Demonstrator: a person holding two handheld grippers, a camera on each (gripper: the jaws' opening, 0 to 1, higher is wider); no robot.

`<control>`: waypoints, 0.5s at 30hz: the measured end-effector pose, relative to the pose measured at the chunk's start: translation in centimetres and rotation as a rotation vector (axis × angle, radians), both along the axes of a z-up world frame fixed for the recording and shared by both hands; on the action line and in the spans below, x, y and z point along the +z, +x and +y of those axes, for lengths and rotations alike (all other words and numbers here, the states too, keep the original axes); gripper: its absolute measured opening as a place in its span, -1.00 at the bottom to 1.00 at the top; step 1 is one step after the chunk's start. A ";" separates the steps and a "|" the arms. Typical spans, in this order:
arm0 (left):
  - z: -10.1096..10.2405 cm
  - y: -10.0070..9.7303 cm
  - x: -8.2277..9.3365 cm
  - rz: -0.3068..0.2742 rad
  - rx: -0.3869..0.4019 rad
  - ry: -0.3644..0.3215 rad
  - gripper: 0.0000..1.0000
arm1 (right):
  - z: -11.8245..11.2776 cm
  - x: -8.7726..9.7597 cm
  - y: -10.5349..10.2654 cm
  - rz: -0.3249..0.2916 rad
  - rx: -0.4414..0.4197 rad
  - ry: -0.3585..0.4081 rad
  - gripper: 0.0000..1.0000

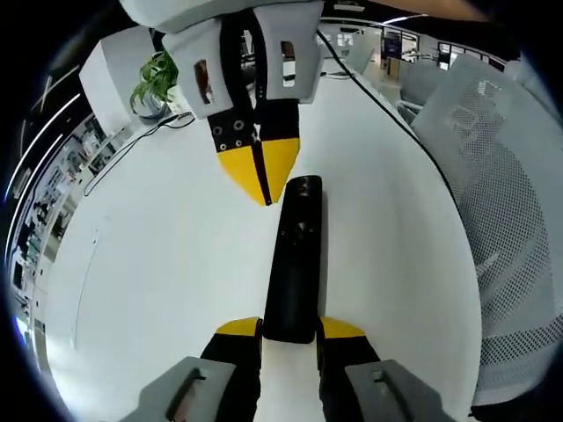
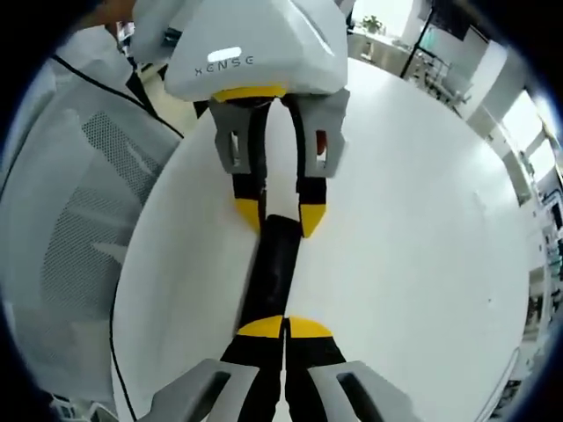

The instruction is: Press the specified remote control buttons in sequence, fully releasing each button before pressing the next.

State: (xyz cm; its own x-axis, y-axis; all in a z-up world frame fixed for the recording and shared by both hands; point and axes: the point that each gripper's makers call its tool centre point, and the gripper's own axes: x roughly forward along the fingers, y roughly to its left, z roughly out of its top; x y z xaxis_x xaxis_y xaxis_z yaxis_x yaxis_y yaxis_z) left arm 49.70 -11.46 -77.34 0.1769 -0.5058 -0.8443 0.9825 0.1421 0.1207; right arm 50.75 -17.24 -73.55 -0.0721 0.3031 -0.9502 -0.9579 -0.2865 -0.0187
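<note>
A slim black remote lies lengthwise on the white table. My left gripper is shut on its near end, one yellow tip on each side. My right gripper comes in from the far side with its yellow tips shut together, pointing down at the left edge of the remote's far end. In the right gripper view, the right gripper is shut over one end of the remote, and the left gripper clamps the other end. Whether the tips touch a button is hidden.
A potted plant and a black cable sit at the table's far left. A white mesh chair stands along the table's right edge, and again as a mesh chair at the left of the right gripper view.
</note>
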 end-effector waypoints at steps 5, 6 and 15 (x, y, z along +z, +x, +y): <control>0.0 0.0 0.0 0.001 0.005 -0.001 -0.55 | -0.1 0.3 0.0 -0.010 0.007 -0.003 -1.00; 0.0 0.0 0.0 0.001 0.005 -0.001 -0.55 | -0.1 0.4 -0.1 -0.011 0.007 -0.001 -1.00; 0.0 0.0 0.0 0.002 0.010 0.000 -0.55 | 0.3 0.4 -0.6 -0.005 -0.009 0.012 -1.00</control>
